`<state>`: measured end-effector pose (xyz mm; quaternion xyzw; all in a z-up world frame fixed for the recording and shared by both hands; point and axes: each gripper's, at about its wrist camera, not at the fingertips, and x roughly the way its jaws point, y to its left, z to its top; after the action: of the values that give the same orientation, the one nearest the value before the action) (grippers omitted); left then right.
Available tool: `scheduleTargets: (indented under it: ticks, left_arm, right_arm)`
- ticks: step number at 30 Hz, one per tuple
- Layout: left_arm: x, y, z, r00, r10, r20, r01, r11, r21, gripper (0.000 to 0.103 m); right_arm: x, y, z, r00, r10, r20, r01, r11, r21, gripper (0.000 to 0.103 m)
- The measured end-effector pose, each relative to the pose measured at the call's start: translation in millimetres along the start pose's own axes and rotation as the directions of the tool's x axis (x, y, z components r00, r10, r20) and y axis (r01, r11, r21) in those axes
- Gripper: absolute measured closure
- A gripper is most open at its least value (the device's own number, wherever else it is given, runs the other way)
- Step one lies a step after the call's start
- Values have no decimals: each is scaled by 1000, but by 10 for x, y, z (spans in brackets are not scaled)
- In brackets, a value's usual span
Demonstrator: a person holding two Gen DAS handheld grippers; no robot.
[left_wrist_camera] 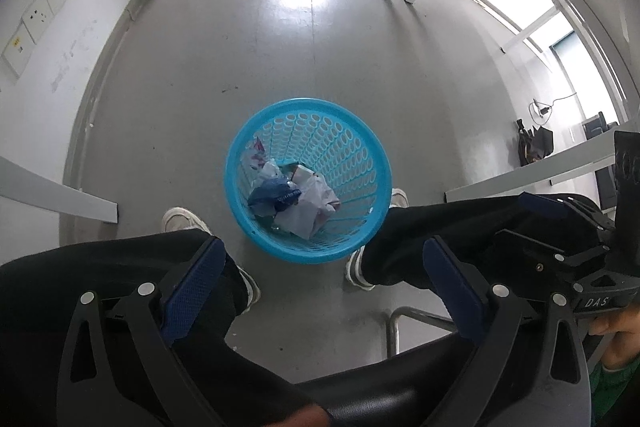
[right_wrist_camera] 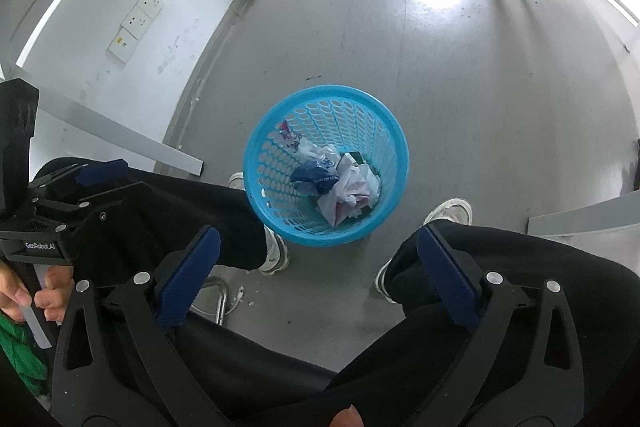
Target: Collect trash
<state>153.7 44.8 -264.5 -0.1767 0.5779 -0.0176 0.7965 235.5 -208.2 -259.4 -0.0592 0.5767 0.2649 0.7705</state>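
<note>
Presently, item by item, jaws outward.

Left gripper (left_wrist_camera: 322, 287): jaws wide, blue pads well apart, nothing between them; aimed steeply down from the lower frame.

Right gripper (right_wrist_camera: 318, 277): likewise spread wide and empty, lower frame.

Person's legs, dark trousers, white shoes: directly beneath both sets of jaws, flanking the gap.

Blue basket (left_wrist_camera: 380, 155): upright on the grey floor, frame centre in both views, straight ahead of and above each pair of fingertips, between the shoes. Round, so no long axis to align with.

Trash (left_wrist_camera: 296, 199): crumpled white paper and a dark blue wrapper, lying in the basket bottom.

Judgement: neither hand looks clearly nearer; no loose trash shows on the visible floor.
</note>
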Motion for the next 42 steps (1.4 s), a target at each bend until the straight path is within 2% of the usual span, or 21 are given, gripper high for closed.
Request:
scheduleTargets:
  ticks: [7,42]
  left_arm:
    - [10,41,18,1000,10,-2,-10,1000,-27,6]
    - [68,-3,-18,1000,20,-10,-21,1000,-15,6]
  right_arm:
    - [27,-8,11,1000,11,-9,-10,1000,4,9]
    - [64,-39,-16,999,38,-16,-37,998,45,9]
